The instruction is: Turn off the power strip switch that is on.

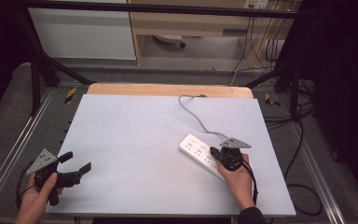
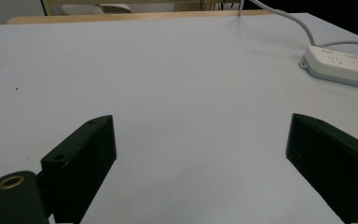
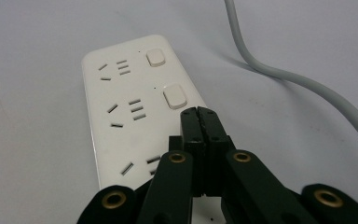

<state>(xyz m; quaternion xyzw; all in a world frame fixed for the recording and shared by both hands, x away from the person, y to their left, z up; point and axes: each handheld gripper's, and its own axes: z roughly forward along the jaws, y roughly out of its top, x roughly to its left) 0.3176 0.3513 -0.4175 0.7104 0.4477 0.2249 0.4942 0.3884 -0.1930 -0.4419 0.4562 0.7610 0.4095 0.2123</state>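
a lab or recording rig — black metal frame (image 1: 42,65) around the white bench (image 1: 135,140), loose cables (image 1: 303,140) on the floor.

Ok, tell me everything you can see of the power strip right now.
The power strip is a long white block, plastic by the look, lying flat and slanted on the right part of the pale table. Its top face shows socket slots in a row, each with a rounded white switch beside it. A grey cable runs from its far end toward the table's back edge. The shut right hand-held gripper points down over its near end by a third switch position; contact cannot be told.
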